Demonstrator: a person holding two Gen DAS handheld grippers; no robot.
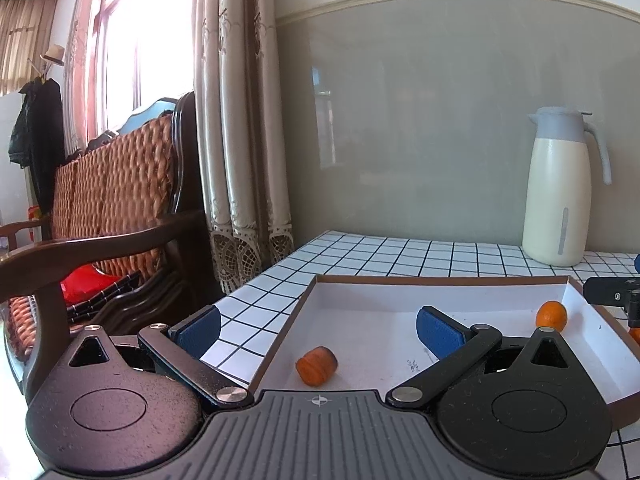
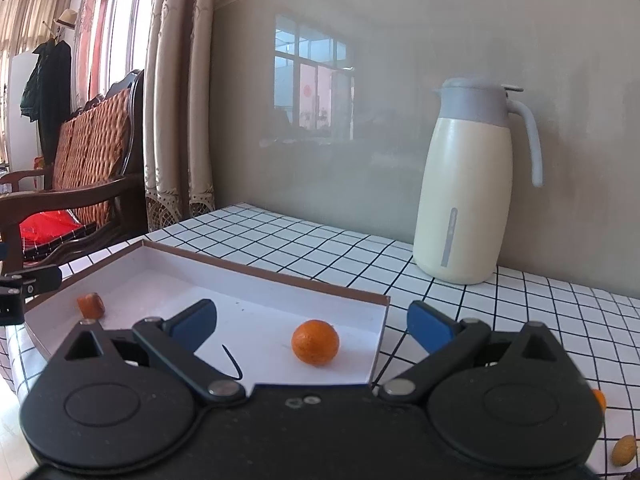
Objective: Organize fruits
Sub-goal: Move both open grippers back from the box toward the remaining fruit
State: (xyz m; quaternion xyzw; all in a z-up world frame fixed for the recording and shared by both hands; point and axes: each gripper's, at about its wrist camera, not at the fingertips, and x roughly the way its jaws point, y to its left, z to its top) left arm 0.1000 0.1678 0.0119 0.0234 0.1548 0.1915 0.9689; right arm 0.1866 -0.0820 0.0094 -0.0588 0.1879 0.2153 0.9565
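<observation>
A shallow white box (image 1: 472, 280) with a brown rim lies on the checked table; it also shows in the right wrist view (image 2: 264, 276). Inside it lie a ridged orange fruit (image 1: 317, 365) (image 2: 91, 305) and a round orange (image 1: 551, 315) (image 2: 315, 342). My left gripper (image 1: 318, 330) is open and empty, with the ridged fruit just below and between its blue pads. My right gripper (image 2: 312, 320) is open and empty, with the round orange between its fingers. Two more small fruits (image 2: 624, 450) lie on the table at the lower right.
A cream thermos jug (image 1: 558, 190) (image 2: 466, 184) stands at the back of the table against the wall. A wooden chair with a woven back (image 1: 116, 200) and curtains (image 1: 240, 120) stand to the left of the table. The right gripper's tip shows in the left wrist view (image 1: 612, 292).
</observation>
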